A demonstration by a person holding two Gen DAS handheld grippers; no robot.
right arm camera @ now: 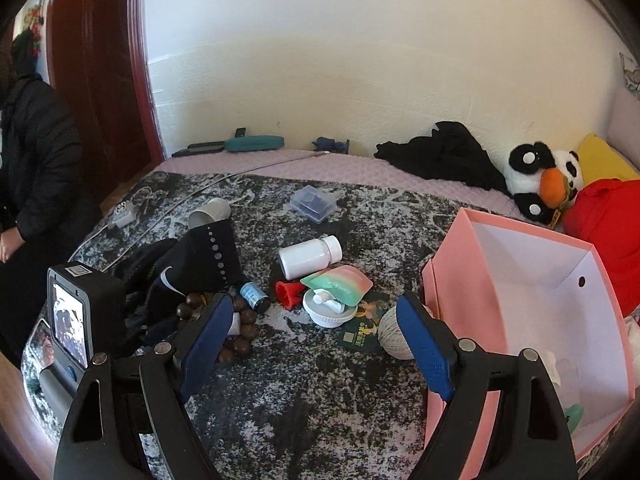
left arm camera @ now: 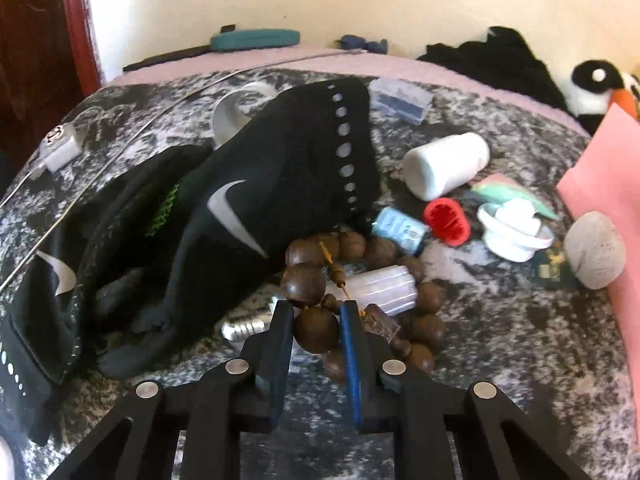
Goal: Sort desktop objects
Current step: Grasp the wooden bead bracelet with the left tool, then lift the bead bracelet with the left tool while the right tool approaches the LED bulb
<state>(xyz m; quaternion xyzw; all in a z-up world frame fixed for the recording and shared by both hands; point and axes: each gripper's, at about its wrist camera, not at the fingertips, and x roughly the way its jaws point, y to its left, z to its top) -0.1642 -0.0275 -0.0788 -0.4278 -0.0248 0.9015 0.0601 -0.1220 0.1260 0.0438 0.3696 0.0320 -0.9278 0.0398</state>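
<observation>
Two risks stand out for us, the larger first. We have the left gripper [left arm camera: 318, 306] narrowed around one big bead of the wooden bead bracelet [left arm camera: 360, 292], low in the centre of the left wrist view, and the rest of the loop lies draped around a ribbed clear tube [left arm camera: 384, 288] and against the black shoe [left arm camera: 256, 200]. If we lift, we judge the string may drag the tube or snag the shoe, or the round bead may squirt out from between the flat pads.

The smaller risk: the pink box [right arm camera: 532, 280], at the right of the right wrist view, stands beside a ball of twine [right arm camera: 394, 332] and a white lid [right arm camera: 330, 314], which a trailing loop could knock.

Our left gripper is nearly closed, pads against the bead. Our right gripper [right arm camera: 316, 316] stands wide open over the patterned bed cover [right arm camera: 304, 396], holding nothing and touching nothing.
</observation>
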